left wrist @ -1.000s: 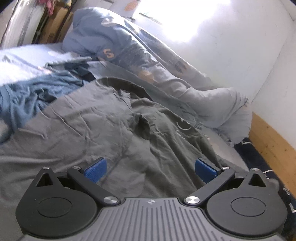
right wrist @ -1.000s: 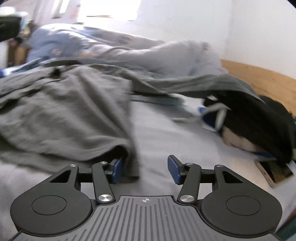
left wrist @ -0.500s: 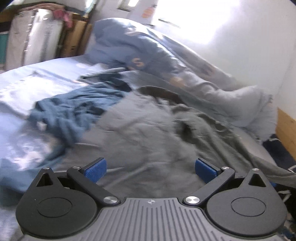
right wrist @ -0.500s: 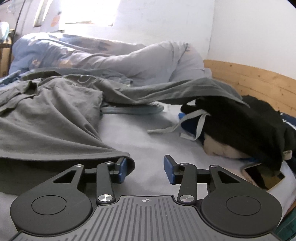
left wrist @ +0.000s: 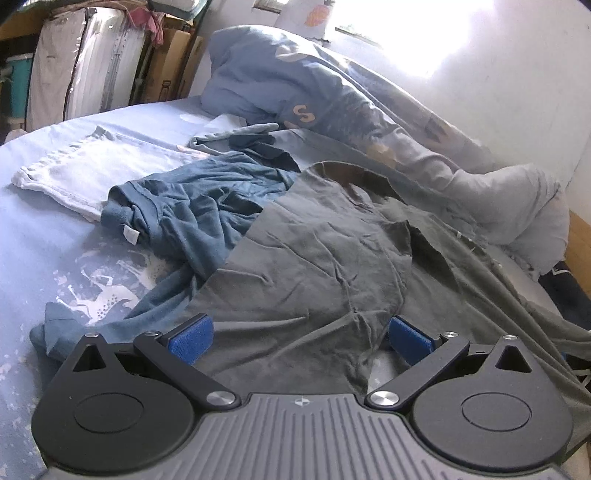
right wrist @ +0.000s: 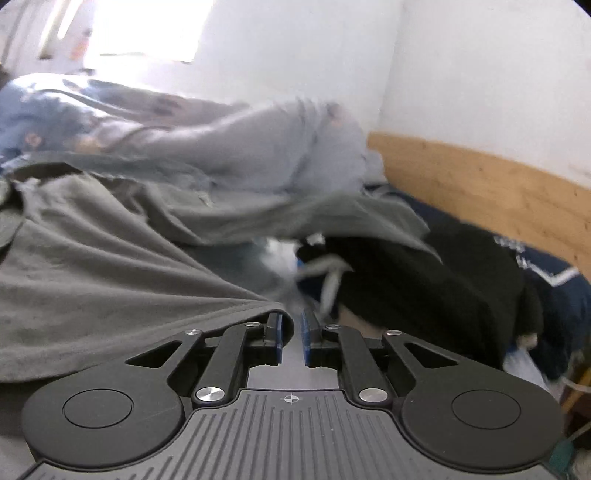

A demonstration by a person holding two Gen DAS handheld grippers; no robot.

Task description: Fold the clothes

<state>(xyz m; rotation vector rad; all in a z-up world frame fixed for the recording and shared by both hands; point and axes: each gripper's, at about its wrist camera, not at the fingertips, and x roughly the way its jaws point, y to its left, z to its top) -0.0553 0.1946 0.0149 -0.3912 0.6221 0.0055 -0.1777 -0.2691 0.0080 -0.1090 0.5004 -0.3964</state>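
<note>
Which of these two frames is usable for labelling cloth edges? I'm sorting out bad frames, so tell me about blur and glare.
Left wrist view: sharp; creases in the grey shirt and blue garment read clearly, though the window is blown out at the top. Right wrist view: motion-blurred across the duvet and dark clothes, window glare top left; only the right gripper is crisp.

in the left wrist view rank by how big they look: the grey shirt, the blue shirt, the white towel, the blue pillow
1. grey shirt, clearly the largest, though it lies nearest the camera
2. blue shirt
3. blue pillow and white towel look about alike; both lie farther back, so I won't rank them.
</note>
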